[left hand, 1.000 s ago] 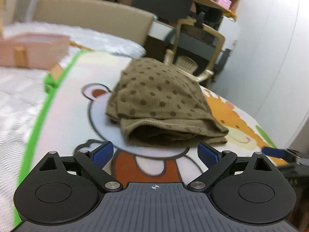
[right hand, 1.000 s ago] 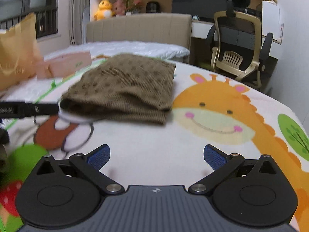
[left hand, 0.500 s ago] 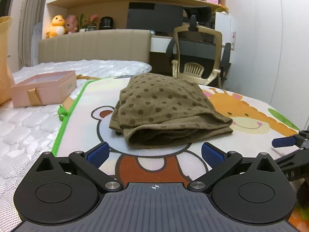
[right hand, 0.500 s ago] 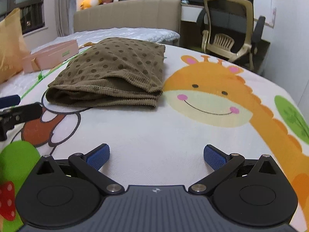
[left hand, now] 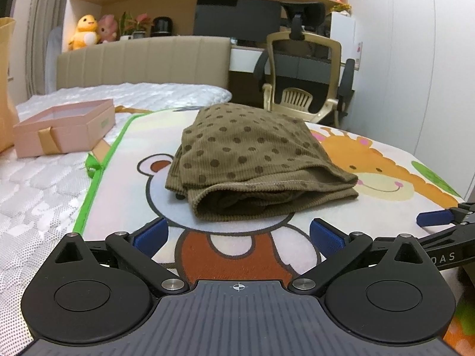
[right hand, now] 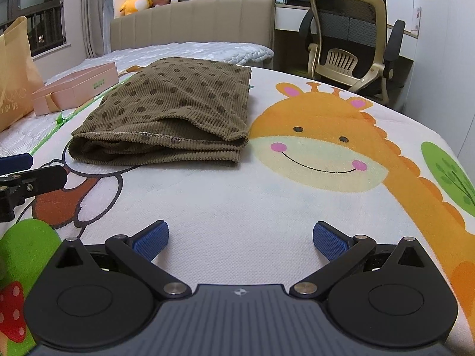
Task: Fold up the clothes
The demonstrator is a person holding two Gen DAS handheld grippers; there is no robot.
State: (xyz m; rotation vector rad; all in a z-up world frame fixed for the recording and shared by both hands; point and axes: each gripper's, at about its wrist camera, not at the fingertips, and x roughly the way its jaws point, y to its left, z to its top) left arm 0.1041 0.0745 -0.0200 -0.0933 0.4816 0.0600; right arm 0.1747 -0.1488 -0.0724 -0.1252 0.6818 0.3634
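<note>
The olive-brown, dark-dotted ribbed corduroy garment (left hand: 255,163) lay folded in a soft rectangle on the cartoon-printed fleecy blanket (right hand: 297,201). The left gripper (left hand: 239,235) and right gripper (right hand: 240,237) stood spread apart, empty, before it.

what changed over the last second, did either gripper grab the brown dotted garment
No grab. Both views steadied and levelled out, ending a bit further from the folded garment. The left gripper and right gripper kept their jaws open and empty. The garment and pink box stayed put.
</note>
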